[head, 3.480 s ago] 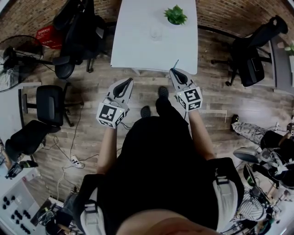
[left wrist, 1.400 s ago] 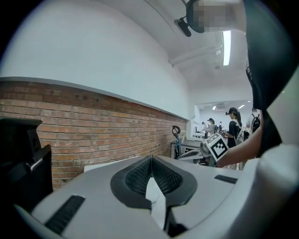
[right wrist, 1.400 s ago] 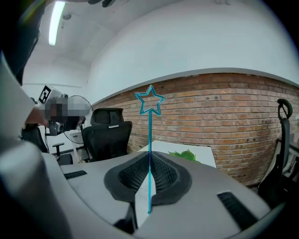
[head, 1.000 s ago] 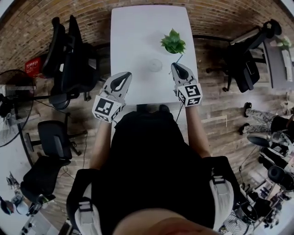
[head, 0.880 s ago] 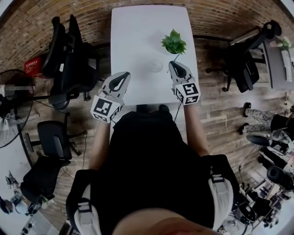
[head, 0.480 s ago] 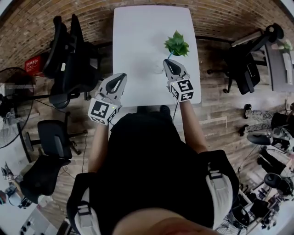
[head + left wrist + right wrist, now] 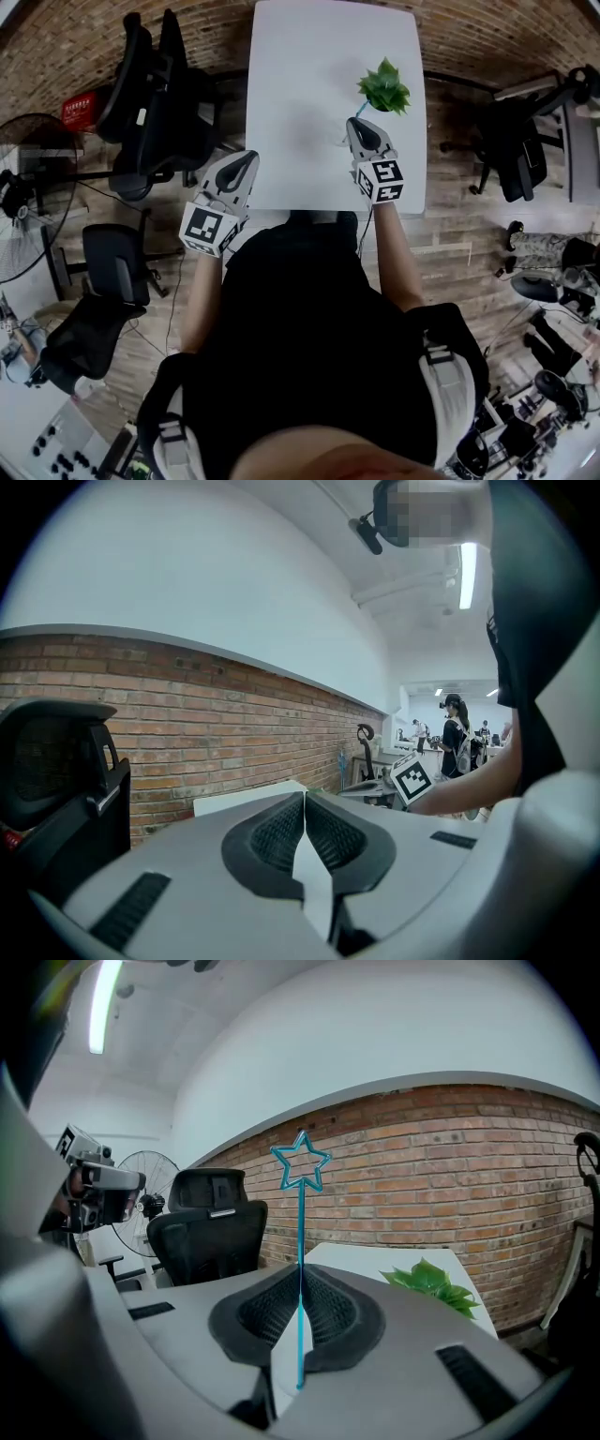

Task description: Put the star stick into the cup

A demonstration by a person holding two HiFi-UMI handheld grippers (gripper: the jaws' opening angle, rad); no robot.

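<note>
A thin blue star stick (image 7: 301, 1206) stands upright between the jaws of my right gripper (image 7: 300, 1283), which is shut on it; its star tip (image 7: 301, 1162) is well above the pads. In the head view the right gripper (image 7: 361, 126) hangs over the right side of the white table (image 7: 300, 56), and the star stick (image 7: 357, 112) pokes out toward the plant. My left gripper (image 7: 244, 162) is at the table's near left corner. Its jaws (image 7: 305, 803) are pressed together with nothing between them. I cannot make out the cup in any view.
A small green potted plant (image 7: 384, 86) stands on the table just beyond the right gripper, plant (image 7: 431, 1283). Black office chairs (image 7: 155, 84) stand left of the table, another chair (image 7: 511, 150) to the right. A fan (image 7: 28, 202) is at far left. A brick wall (image 7: 450, 1185) is behind the table.
Over 3.5 s I have come up to the table's near edge. The right gripper has moved out over the table toward the plant, still gripping the stick. The left gripper stays shut.
</note>
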